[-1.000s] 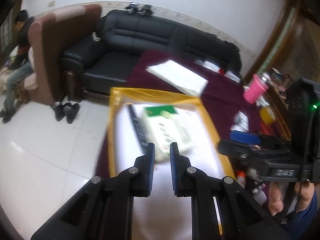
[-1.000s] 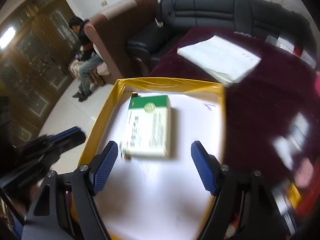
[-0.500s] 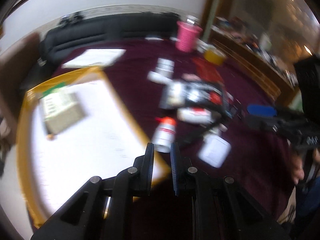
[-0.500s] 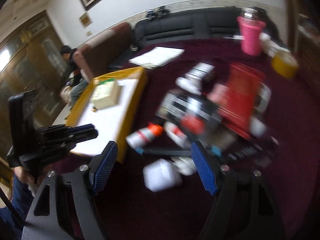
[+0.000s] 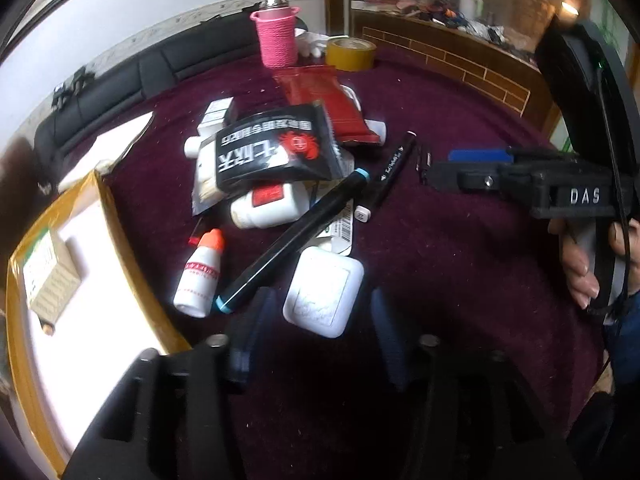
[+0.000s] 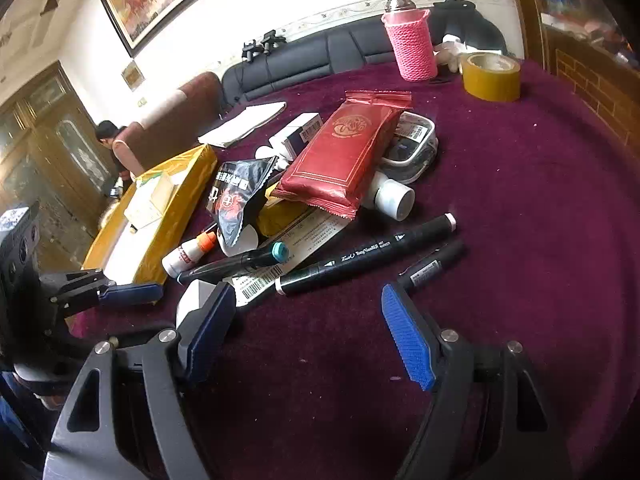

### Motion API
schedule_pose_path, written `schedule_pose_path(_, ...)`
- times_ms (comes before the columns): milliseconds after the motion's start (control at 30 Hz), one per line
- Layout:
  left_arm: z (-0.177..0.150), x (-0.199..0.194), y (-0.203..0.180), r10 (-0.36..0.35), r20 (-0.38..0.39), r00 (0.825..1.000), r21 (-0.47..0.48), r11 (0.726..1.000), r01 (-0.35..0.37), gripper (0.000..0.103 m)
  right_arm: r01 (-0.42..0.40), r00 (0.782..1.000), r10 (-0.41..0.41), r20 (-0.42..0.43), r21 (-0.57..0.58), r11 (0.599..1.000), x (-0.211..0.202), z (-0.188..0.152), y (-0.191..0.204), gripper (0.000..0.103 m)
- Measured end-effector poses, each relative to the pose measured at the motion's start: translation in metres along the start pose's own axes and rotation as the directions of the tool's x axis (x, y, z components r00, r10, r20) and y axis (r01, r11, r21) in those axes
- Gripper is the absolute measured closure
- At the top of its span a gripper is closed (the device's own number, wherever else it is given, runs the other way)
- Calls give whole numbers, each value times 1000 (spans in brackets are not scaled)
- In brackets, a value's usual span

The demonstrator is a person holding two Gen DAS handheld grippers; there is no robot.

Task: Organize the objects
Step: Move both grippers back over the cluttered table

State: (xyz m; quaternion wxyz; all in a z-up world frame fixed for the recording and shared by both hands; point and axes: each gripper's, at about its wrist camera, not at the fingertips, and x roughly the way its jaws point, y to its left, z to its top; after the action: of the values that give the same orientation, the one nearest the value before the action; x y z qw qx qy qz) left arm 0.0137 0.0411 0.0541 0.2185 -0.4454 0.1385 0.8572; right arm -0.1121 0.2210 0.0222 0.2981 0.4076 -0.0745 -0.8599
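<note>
A pile lies on the maroon cloth: a black snack packet (image 5: 276,148), a red packet (image 5: 324,100), a white bottle (image 5: 268,204), a dropper bottle (image 5: 200,268) and two black markers (image 5: 292,236) (image 6: 368,254). My left gripper (image 5: 320,336) hovers low over a white square charger (image 5: 324,298). Its jaws are opening, blurred, on either side of the charger's near edge without pressing it. My right gripper (image 6: 308,332) stands open and empty just short of the markers. At the left, a yellow-rimmed tray (image 5: 112,220) holds a green-and-white box (image 5: 48,272).
A pink knitted holder (image 6: 412,46) and a tape roll (image 6: 492,76) stand at the cloth's far side. A short black pen (image 6: 432,264) lies near the right gripper. A black sofa and a seated person are beyond the table. Bare maroon cloth spreads to the right.
Both views swung from the tray with the box over to the pile on the cloth. The left jaws went from shut to parted. The right jaws stayed wide.
</note>
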Motion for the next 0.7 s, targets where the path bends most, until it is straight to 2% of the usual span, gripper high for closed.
schedule_pose_path(100,3,8,-3,20,-17,1000,24,1000,-19,49,-27,1000,27,13,4,1000,1,-2,-5,28)
schedule_pose_path(233,8,28,-3,-20,-53,998,-4,1000,20,50,-38,999,37,13,13,999,4,-4,-8,28)
schedule_pose_path(267,10,33,-2,-20,-59,998,-10,1000,20,54,-30,999,30,13,21,999,4,-4,-10,28)
schedule_pose_path(300,10,36,-3,-5,-60,998,-18,1000,4,62,-26,1000,26,11,27,999,5,-4,-12,28)
schedule_pose_path(367,8,39,-2,-12,-64,998,-38,999,10,69,-6,1000,6,2,49,999,5,-4,-16,28)
schedule_pose_path(467,3,35,-5,-24,-29,999,-62,998,22,69,76,996,-71,-50,104,992,4,-1,-21,28)
schedule_pose_path(600,2,36,-1,-52,11,999,-94,994,53,69,94,991,-68,-119,224,970,9,10,-34,28)
schedule_pose_path(700,0,34,9,-83,35,996,-135,987,87,69,157,978,-112,-176,265,951,22,19,-38,28)
